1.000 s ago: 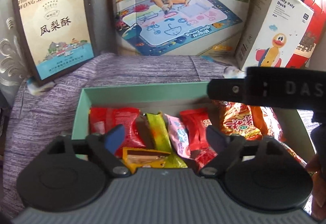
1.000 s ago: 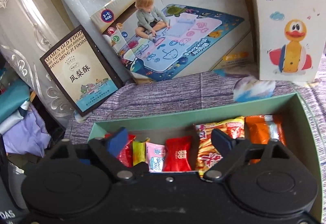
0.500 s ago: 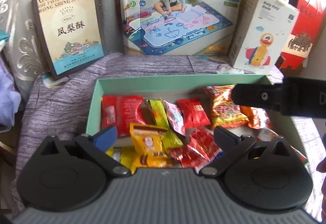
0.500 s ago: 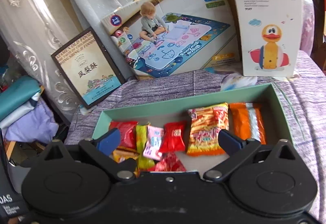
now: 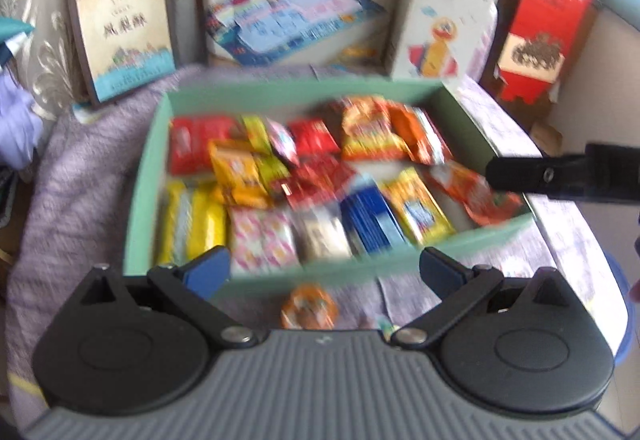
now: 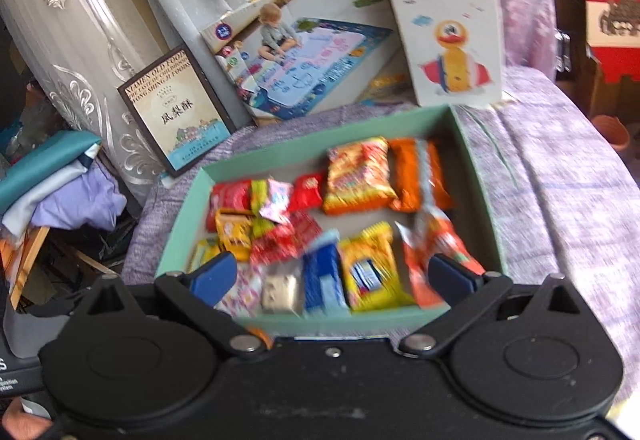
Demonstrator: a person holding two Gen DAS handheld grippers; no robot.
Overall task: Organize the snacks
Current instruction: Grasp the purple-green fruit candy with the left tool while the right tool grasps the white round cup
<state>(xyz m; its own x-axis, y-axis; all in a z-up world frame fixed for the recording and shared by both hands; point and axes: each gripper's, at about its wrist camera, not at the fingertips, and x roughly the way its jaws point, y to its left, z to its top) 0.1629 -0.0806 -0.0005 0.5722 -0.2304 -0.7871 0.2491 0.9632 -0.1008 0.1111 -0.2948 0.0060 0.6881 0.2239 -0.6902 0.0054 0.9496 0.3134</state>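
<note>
We hold both grippers above the near edge of a shallow mint-green cardboard box [image 6: 476, 159] that sits on a purple-grey knitted cloth [image 6: 560, 179]. The left gripper [image 5: 325, 271] has its blue-tipped fingers spread wide with nothing between them; the right gripper [image 6: 334, 277] is likewise spread wide and holds nothing. In the left view, part of the right gripper shows as a black bar crossing the box's right wall.

The snacks lie inside the box: a red packet [image 6: 230, 197], a large orange-and-yellow bag [image 6: 358, 175] and an orange wrapper [image 6: 418, 175] along the far side, and a yellow packet with a blue label [image 6: 370, 268], a blue packet [image 6: 322, 272] and a pink-patterned white packet [image 5: 264, 236] along the near side. One small round orange snack [image 5: 309, 307] lies outside, on the cloth just before the box's near wall.

Motion blur makes the writing on every wrapper unreadable. Behind the box, a dark-framed cream box [image 6: 176, 115] reads "XIAMEN OLD FOOD" with three Chinese characters. The white carton with a cartoon duck [image 6: 448, 27] has its title blurred. The children's drawing-mat box [image 6: 304, 59] shows a seated toddler; its round badge is too smeared to read. A red carton [image 5: 548, 35] stands at the right, cut off in the right view.
</note>
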